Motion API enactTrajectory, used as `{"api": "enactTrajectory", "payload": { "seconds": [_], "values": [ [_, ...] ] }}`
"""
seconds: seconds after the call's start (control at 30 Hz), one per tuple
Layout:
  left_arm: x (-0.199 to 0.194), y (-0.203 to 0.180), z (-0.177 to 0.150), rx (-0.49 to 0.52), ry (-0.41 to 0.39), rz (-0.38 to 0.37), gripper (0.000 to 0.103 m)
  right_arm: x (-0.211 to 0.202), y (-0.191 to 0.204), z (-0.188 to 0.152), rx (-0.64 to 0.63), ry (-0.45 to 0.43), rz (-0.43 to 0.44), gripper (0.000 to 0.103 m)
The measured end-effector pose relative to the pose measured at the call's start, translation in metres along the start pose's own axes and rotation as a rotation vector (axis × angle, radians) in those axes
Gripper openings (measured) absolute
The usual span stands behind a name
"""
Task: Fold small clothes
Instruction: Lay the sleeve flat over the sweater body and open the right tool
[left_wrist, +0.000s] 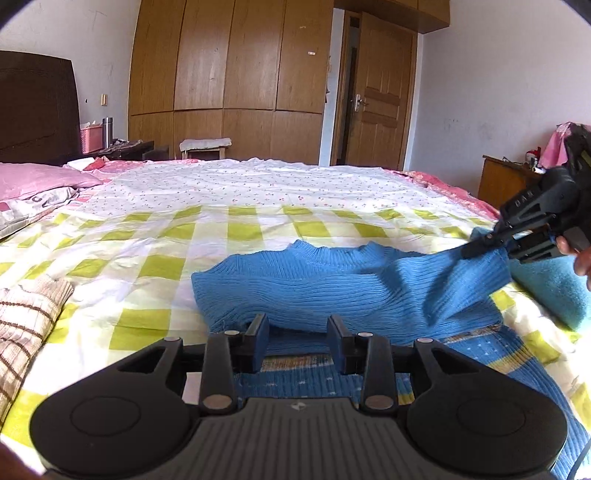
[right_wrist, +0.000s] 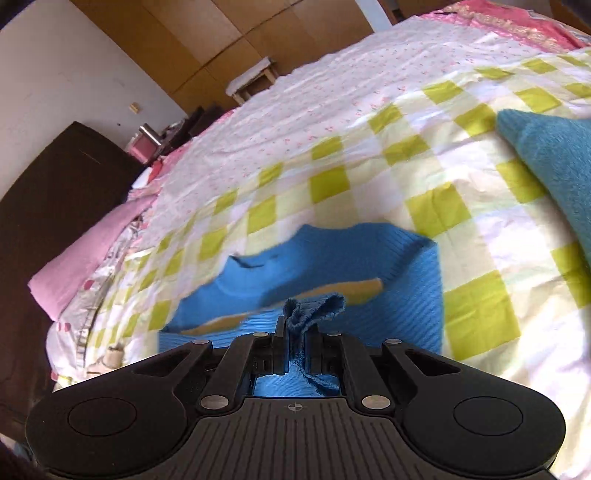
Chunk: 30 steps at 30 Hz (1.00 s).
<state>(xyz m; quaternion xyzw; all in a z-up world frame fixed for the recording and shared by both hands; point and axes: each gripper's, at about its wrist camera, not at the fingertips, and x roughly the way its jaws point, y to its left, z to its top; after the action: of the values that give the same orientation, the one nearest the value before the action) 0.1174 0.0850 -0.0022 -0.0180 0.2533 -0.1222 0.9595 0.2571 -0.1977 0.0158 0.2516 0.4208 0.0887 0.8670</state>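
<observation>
A fold of the blue ribbed knit sweater (left_wrist: 317, 284) is being made, by judgement; one side of the garment, seemingly a sleeve or shoulder edge, is being lifted by the right gripper (right_wrist: 297, 332), whose jaws are being kept clenched on a bunched tuft of the blue knit; in the left wrist view the same gripper (left_wrist: 480, 247) is being seen at the sweater's right edge, with the cloth drawn up into a taut ridge towards it. The left gripper (left_wrist: 298, 341) is being held low over the near hem, its jaws standing apart with no cloth pinched between them, so it is being read as released; whether its fingers (left_wrist: 258, 343) are touching the knit cannot be told.

The next move is being judged to call for the raised edge to be carried across the body of the sweater and laid flat, with the near part being steadied so that the whole piece is not dragged along.

The sweater is lying on the yellow-green and white checked bedsheet (left_wrist: 155, 236), near the front edge of the bed; its collar is pointing away from the left camera; a yellow band and pale dotted pattern are showing on the lower part; the knit is looking soft, stretchy and rumpled. A teal fuzzy cloth (right_wrist: 554, 158) is lying just beside it on the right; a brown-striped cream cloth (left_wrist: 26, 317) is lying well apart on the left.
</observation>
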Motion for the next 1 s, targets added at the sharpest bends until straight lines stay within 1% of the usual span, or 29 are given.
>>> {"api": "enactTrajectory", "payload": {
  "seconds": [0.1, 0.2, 0.33, 0.43, 0.53, 0.63, 0.8, 0.9, 1.0],
  "values": [
    [0.020, 0.003, 0.000, 0.013, 0.032, 0.036, 0.040, 0.011, -0.016, -0.006, 0.005, 0.019, -0.050, 0.009],
    [0.027, 0.008, 0.000, 0.012, 0.043, 0.051, 0.040, 0.013, -0.025, -0.009, 0.010, 0.007, -0.068, 0.009],
    [0.028, 0.012, -0.002, 0.019, 0.035, 0.075, 0.040, 0.012, -0.022, -0.004, -0.021, -0.007, -0.080, 0.009],
    [0.035, 0.018, -0.007, -0.005, 0.068, 0.085, 0.040, 0.020, -0.018, -0.005, -0.055, 0.004, -0.117, 0.009],
    [0.038, 0.019, -0.013, 0.007, 0.092, 0.101, 0.040, 0.027, -0.017, -0.009, -0.078, 0.009, -0.155, 0.009],
    [0.035, 0.018, -0.014, 0.032, 0.088, 0.109, 0.040, 0.031, -0.018, -0.010, -0.090, 0.015, -0.180, 0.010],
    [0.027, 0.020, -0.010, 0.012, 0.061, 0.111, 0.040, 0.027, -0.013, -0.007, -0.131, -0.008, -0.210, 0.011],
    [0.024, 0.018, -0.006, 0.020, 0.041, 0.106, 0.040, 0.030, -0.011, -0.005, -0.152, -0.012, -0.224, 0.011],
    [0.024, 0.015, -0.005, 0.029, 0.038, 0.098, 0.040, 0.032, -0.012, -0.007, -0.159, -0.008, -0.232, 0.012]
  ]
}}
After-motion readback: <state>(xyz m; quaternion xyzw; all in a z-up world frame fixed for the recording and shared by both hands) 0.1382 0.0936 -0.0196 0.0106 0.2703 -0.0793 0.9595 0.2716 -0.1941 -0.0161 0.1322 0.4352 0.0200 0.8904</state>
